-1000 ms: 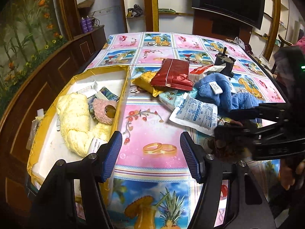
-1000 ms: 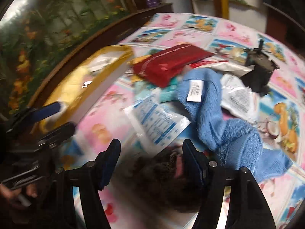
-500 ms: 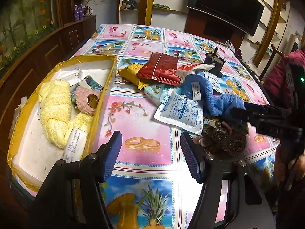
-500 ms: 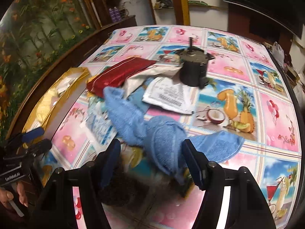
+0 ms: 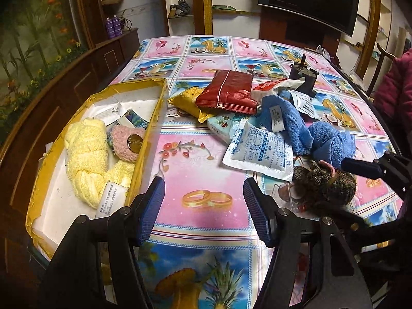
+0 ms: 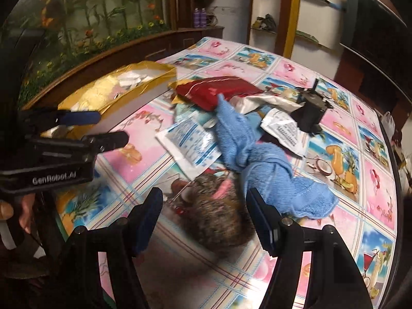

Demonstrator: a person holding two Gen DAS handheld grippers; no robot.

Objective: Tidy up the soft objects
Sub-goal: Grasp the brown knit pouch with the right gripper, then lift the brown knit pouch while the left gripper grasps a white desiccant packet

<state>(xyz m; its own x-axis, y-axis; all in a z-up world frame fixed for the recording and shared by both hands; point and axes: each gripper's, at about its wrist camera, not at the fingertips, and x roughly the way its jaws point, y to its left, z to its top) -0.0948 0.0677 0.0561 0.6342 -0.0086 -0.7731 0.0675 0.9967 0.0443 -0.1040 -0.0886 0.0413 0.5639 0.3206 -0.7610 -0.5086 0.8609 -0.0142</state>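
Swinging back across the table since a moment ago, the right gripper (image 6: pixel 204 213) now has the mottled brown plush toy (image 6: pixel 216 221) lying between its spread fingers again, where half a second back the blue towel (image 6: pixel 260 164) filled that gap. Its pads do not press on the toy yet. Just beyond its fingertips, the towel touches the toy, and a white printed sachet (image 6: pixel 189 144) lies just ahead to the left. The left gripper (image 5: pixel 203 211) hovers with jaws apart and empty above bare tablecloth (image 5: pixel 195 170); the gold box (image 5: pixel 148 139), already holding a yellow towel (image 5: pixel 86 159), lies just off its left finger. Closing now could go wrong: judging by how near the towel lies, its fold could get pinched along with the toy and drag the sachet.
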